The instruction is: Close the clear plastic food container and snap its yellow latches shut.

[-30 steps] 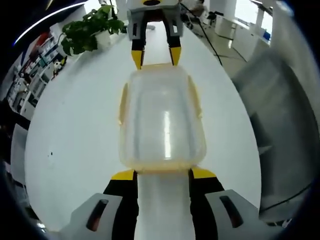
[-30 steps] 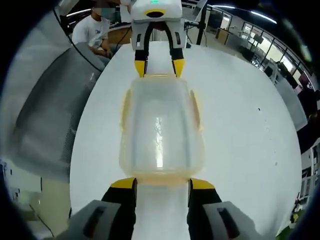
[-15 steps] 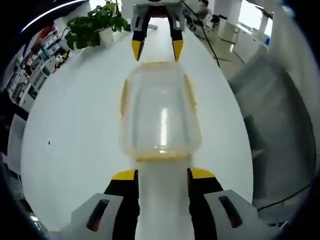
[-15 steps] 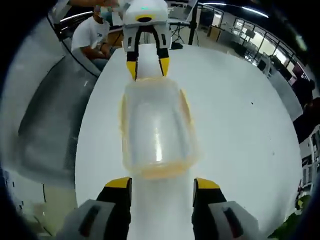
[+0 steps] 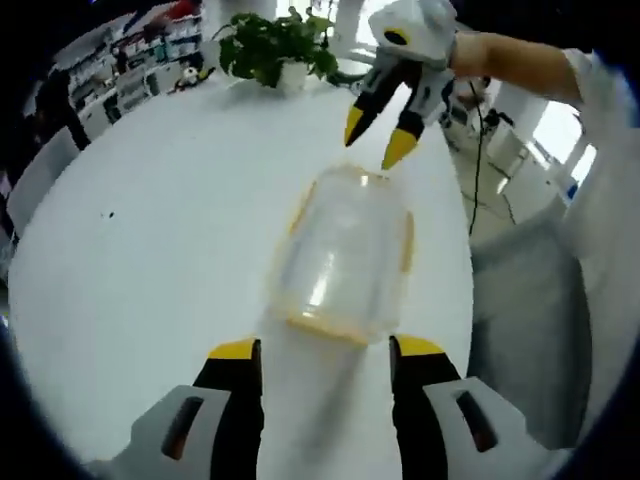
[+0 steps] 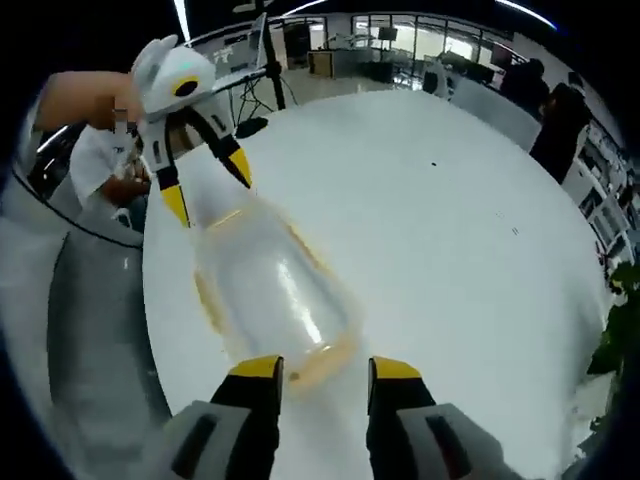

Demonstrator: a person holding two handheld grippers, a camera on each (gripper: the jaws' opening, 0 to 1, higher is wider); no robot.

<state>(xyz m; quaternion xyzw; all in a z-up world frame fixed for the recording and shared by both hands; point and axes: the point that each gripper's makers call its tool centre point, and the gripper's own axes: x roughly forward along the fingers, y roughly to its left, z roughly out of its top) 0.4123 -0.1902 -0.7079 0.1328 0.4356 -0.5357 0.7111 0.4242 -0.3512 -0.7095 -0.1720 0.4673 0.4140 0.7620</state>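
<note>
While lying on white table [image 5: 130, 260], closed container [image 5: 345, 255] between two gaping grippers: left gripper [image 5: 325, 352], right gripper [image 6: 325, 372].

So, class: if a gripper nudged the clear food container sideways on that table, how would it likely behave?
The clear food container looks empty and thin-walled, so probably light. On the smooth white table it would likely slide rather than tip, given its low, wide shape. Its walls may flex slightly.

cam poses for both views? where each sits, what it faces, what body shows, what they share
Left gripper view: rides the left gripper, faces along its jaws at the clear container on the white table; the right gripper and a sleeved forearm beyond.
Right gripper view: rides the right gripper, faces the container's opposite end; left gripper and a hand beyond.
Shared: container, table, each other's gripper.
</note>
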